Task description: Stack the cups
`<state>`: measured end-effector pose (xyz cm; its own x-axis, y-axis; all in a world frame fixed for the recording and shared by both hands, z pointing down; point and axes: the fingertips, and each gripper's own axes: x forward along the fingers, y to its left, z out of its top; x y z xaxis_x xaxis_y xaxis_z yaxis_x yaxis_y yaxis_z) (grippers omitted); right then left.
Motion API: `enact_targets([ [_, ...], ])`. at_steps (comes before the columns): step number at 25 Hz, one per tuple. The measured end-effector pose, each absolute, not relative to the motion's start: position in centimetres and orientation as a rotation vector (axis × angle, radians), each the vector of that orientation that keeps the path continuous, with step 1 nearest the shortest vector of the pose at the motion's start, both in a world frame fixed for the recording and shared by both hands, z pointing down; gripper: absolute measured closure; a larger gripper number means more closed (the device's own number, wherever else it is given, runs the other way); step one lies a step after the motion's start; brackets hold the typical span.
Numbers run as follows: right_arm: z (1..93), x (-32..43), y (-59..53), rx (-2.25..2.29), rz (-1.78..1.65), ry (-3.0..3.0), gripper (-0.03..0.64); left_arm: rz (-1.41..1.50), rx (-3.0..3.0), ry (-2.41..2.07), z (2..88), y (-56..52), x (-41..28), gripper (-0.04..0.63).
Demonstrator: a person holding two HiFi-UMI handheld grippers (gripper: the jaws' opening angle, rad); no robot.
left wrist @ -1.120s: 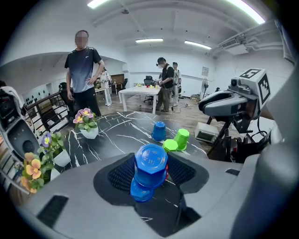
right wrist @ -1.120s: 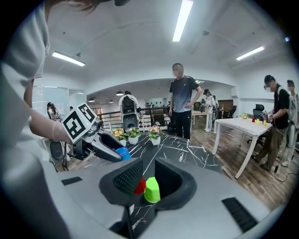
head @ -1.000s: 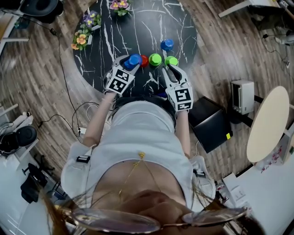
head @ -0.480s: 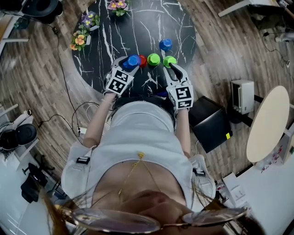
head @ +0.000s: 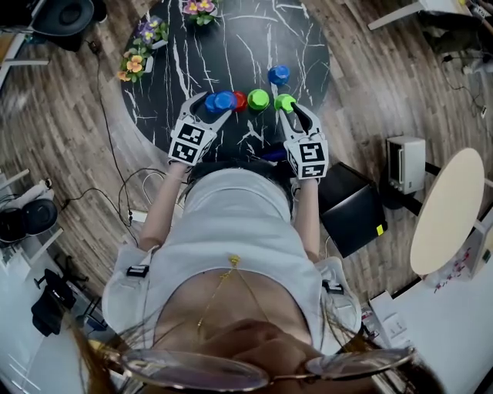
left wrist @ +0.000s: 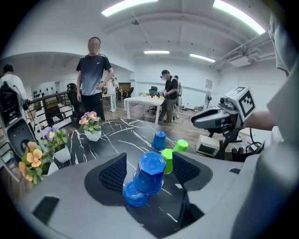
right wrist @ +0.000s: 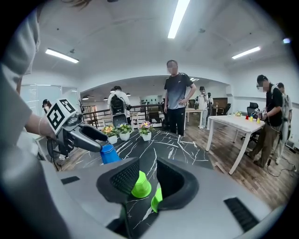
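Observation:
On the black marble table (head: 231, 46) stand a row of upturned cups. A blue cup (left wrist: 150, 172) leans tilted on a second blue cup (left wrist: 134, 194) between the jaws of my left gripper (left wrist: 150, 171). Those jaws have just been opening and stand wide, clear of both cups. My right gripper (right wrist: 146, 180) has also just been opening. A green cup (right wrist: 140, 185) sits between its pads, close to the left one, with a gap to the right one. Another green cup (right wrist: 156, 199) shows lower right. The head view shows the blue pair (head: 219, 101), red cup (head: 241, 101), two green cups (head: 259, 99) (head: 286, 101) and a lone blue cup (head: 279, 74).
Small flower pots (head: 137, 65) (head: 199, 11) stand along the table's far left rim. Several people stand in the room beyond the table (left wrist: 94, 74) (right wrist: 176, 95). A black box (head: 354, 208) and a white appliance (head: 406, 160) sit on the floor to the right.
The left gripper's jaws have spread and drawn back a little from the blue cup, which now rests on the other blue cup. The right gripper has moved forward around the right green cup.

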<state>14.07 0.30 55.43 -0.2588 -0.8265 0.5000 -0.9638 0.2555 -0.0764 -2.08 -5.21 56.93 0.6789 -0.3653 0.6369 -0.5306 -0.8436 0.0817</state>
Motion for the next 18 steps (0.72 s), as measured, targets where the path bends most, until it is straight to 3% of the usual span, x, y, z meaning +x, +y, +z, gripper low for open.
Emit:
enact_targets([
  [18,60.8,17.0,0.1,1.569,0.614,-2.081,0.436,0.671,2.675,-0.813,53.1,-3.9,-1.8,0.303],
])
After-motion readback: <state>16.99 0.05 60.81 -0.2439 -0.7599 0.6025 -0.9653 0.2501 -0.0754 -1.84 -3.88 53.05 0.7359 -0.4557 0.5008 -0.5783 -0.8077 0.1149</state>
